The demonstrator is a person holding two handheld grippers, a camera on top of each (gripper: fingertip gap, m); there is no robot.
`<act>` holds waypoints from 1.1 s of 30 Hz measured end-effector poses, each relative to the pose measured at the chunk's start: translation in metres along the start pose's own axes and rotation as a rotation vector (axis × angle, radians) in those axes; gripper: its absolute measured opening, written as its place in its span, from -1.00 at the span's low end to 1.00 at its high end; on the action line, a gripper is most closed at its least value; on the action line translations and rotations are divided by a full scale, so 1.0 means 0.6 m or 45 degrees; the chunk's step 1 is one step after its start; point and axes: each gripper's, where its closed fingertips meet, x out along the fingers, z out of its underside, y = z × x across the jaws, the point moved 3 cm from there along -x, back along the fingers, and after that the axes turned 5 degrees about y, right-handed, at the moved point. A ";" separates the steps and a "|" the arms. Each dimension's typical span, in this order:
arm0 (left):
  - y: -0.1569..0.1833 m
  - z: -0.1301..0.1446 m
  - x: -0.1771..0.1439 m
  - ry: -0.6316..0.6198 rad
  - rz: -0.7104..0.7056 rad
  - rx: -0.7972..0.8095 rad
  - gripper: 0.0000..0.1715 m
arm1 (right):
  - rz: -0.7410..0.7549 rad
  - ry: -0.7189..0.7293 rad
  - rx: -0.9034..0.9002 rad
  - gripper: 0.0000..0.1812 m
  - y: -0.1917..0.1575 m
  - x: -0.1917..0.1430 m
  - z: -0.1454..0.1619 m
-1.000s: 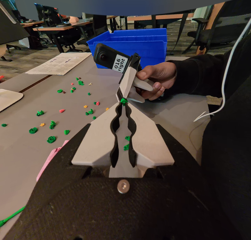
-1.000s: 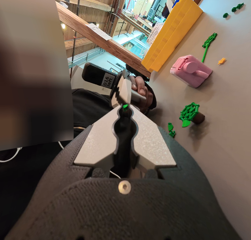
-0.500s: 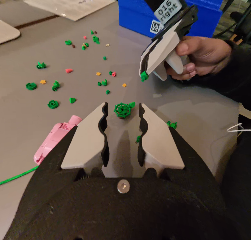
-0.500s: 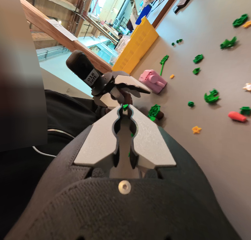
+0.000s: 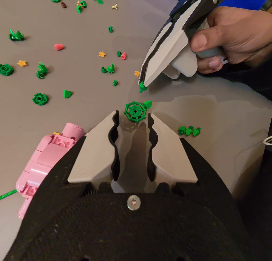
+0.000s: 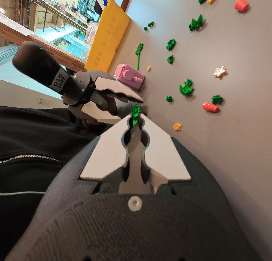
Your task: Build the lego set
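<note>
My left gripper has its fingers spread wide, tips low over the grey surface with the green wheel-shaped lego piece just ahead between them, not gripped. My right gripper has its fingers pinched narrow on a small green leaf piece, held slightly above the wheel (a second leaf already sticks out from its rim). The pink lego block lies beside my left fingers.
</note>
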 end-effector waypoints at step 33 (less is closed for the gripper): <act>0.009 0.008 0.004 -0.068 0.119 -0.029 -0.75 | -0.082 -0.179 0.109 -0.95 0.006 0.018 0.012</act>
